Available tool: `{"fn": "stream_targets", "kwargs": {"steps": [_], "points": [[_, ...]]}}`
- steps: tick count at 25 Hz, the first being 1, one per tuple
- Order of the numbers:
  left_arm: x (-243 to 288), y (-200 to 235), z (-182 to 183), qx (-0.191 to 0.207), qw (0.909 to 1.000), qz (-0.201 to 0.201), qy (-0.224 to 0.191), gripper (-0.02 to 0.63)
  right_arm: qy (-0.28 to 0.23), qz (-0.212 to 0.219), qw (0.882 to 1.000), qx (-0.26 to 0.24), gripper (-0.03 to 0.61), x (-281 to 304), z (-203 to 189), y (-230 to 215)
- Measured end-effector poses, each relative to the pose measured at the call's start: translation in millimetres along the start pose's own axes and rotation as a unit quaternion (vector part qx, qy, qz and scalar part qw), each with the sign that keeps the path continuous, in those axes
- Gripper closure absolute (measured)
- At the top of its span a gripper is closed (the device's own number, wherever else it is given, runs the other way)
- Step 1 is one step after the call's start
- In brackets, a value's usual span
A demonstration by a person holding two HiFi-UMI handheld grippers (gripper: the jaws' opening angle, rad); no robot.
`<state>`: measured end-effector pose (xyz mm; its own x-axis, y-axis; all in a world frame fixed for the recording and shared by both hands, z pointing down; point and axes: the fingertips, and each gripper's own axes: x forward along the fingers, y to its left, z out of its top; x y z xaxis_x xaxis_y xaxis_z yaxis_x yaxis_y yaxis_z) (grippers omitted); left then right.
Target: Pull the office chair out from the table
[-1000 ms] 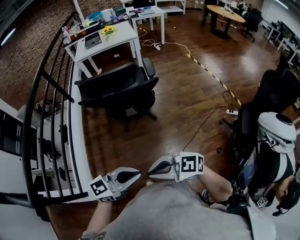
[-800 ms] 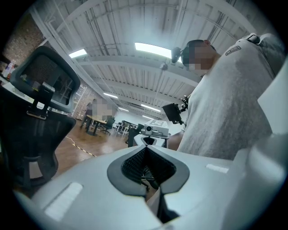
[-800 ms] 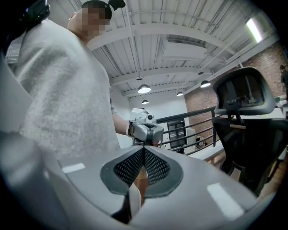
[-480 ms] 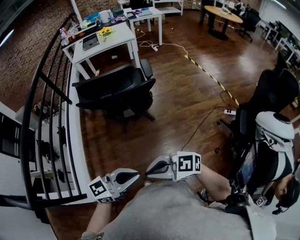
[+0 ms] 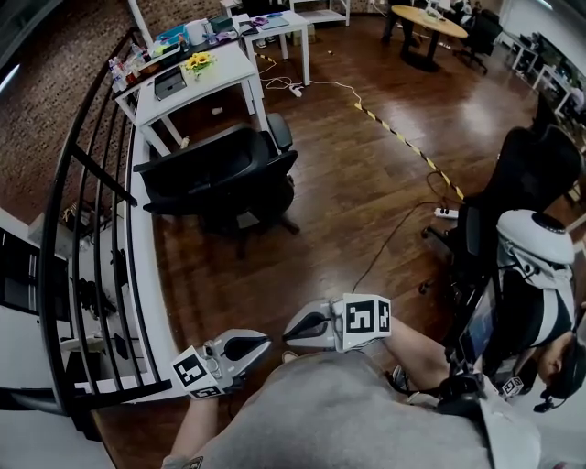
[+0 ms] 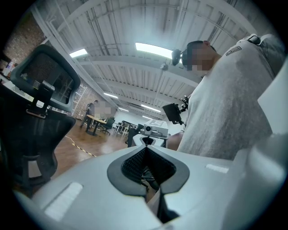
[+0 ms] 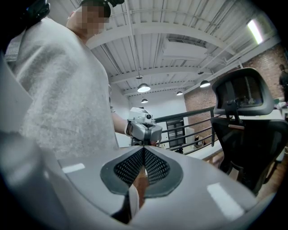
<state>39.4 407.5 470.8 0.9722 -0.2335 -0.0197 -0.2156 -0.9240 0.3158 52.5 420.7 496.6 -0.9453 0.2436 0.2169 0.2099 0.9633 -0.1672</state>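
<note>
A black office chair (image 5: 220, 172) stands at a white table (image 5: 206, 78) in the far left of the head view, its seat turned partly out from the table. The chair's mesh headrest shows at the right of the right gripper view (image 7: 243, 96) and at the left of the left gripper view (image 6: 42, 83). My left gripper (image 5: 264, 343) and right gripper (image 5: 291, 332) hang close to my chest, tips facing each other, far from the chair. Both are shut with nothing between the jaws. Each sees the other: the right gripper (image 6: 150, 132), the left gripper (image 7: 143, 128).
A black metal railing (image 5: 92, 183) runs along the left. A second black chair (image 5: 531, 174) with white gear (image 5: 540, 240) stands at the right. A cable and power strip (image 5: 444, 212) and a striped tape line (image 5: 403, 137) lie on the wood floor. A round table (image 5: 426, 18) stands far back.
The head view has drifted slightly, so the chair and table sit a little further left. Both grippers stay in place and shut.
</note>
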Motion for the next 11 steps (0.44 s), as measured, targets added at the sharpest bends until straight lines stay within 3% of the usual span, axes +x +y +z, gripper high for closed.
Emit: {"fn": "stream_targets", "kwargs": {"steps": [11], "points": [[-4.0, 6.0, 3.9, 0.0, 1.0, 0.006, -0.003, 0.614, -0.003, 0.001, 1.0, -0.006, 0.572, 2.4, 5.8, -7.9]]}}
